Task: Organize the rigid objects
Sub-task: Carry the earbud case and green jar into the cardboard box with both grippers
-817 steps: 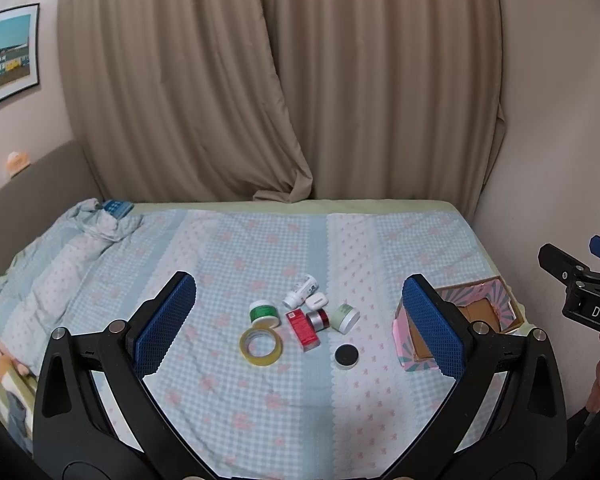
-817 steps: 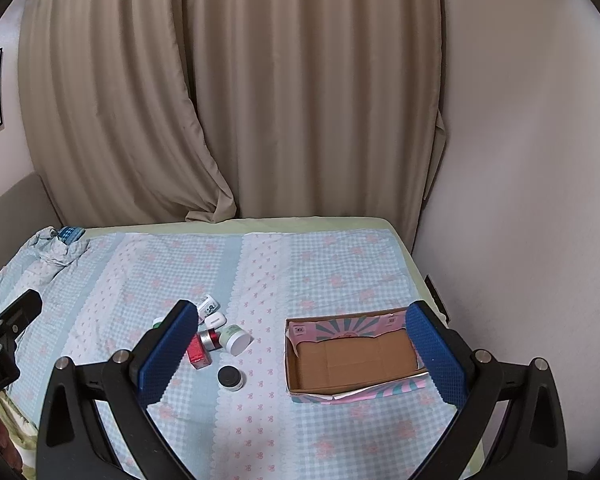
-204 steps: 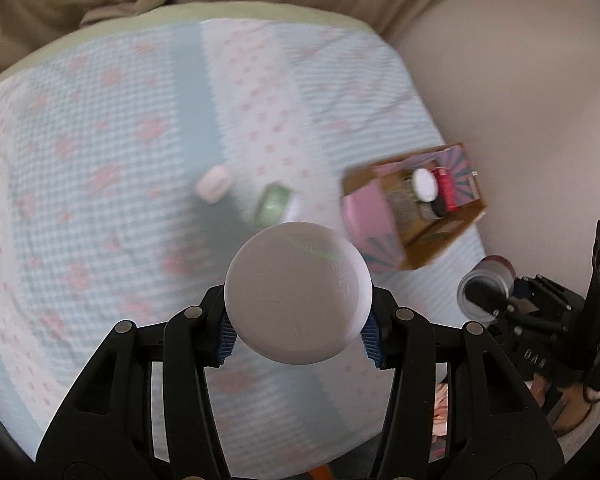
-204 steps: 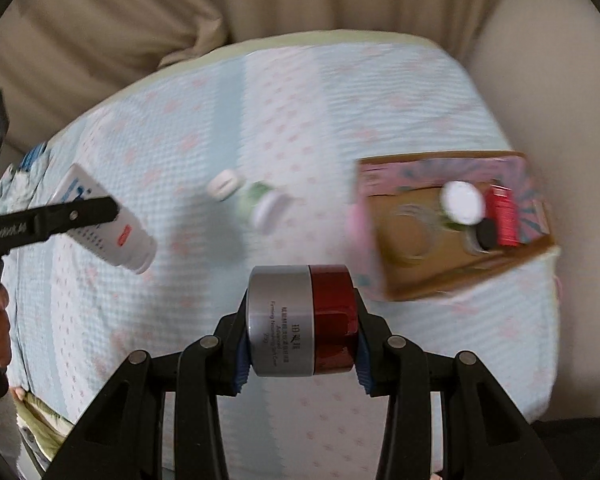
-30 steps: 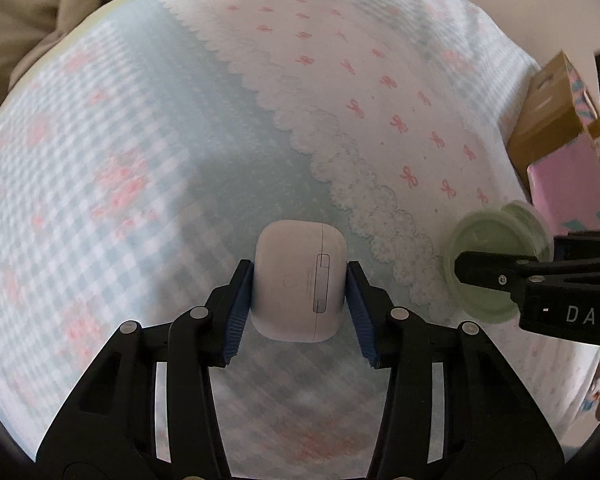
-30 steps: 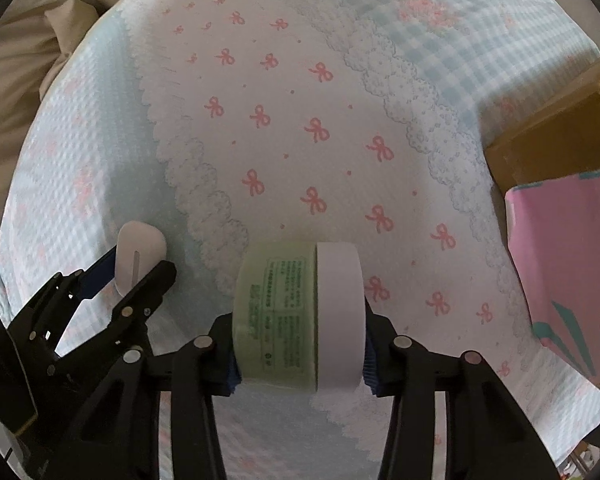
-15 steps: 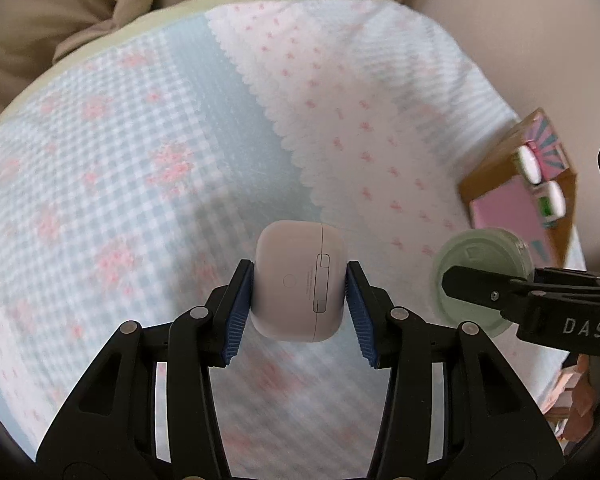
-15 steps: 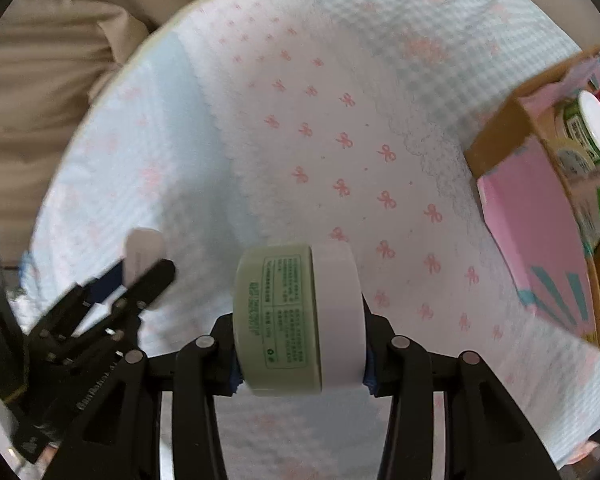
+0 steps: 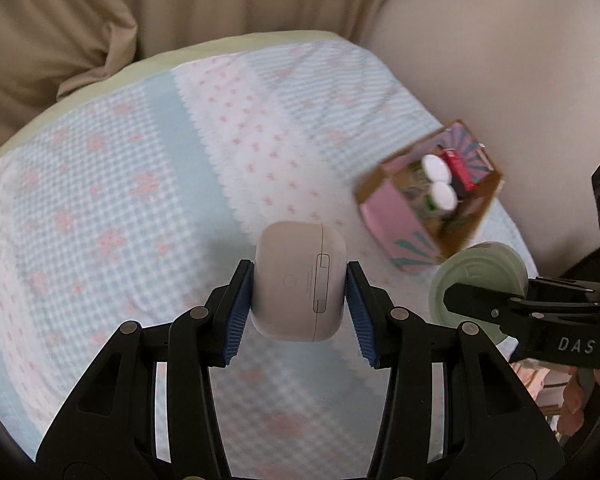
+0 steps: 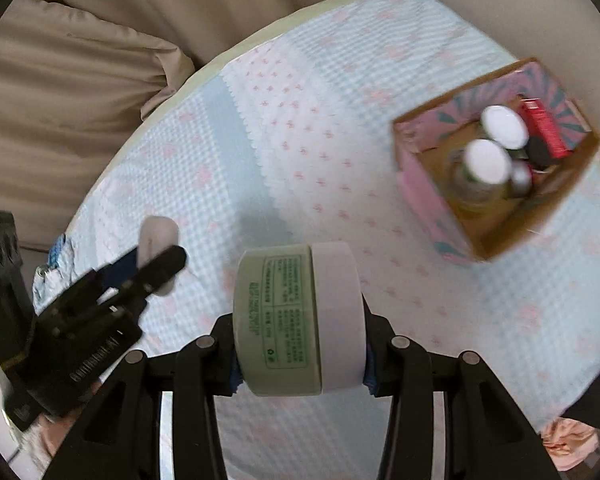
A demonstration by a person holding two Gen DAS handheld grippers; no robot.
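Note:
My left gripper point(image 9: 299, 307) is shut on a white earbuds case point(image 9: 300, 280) and holds it above the bed. My right gripper point(image 10: 299, 354) is shut on a pale green jar with a white lid point(image 10: 296, 324), also held in the air. The jar also shows in the left wrist view point(image 9: 478, 276), and the case in the right wrist view point(image 10: 158, 236). The pink cardboard box point(image 9: 392, 216) point(image 10: 424, 184) sits at the bed's right side. It holds white-capped containers point(image 10: 486, 160), a red box point(image 10: 544, 128) and a black lid point(image 10: 538, 150).
The bed has a blue and pink patterned cover point(image 9: 140, 184). Beige curtains point(image 9: 100, 20) hang behind it and a wall point(image 9: 500, 60) runs along the right. The bed's right edge lies just past the box.
Both grippers have risen and pulled back with their objects over the last second. The box has come fully into view with its contents visible.

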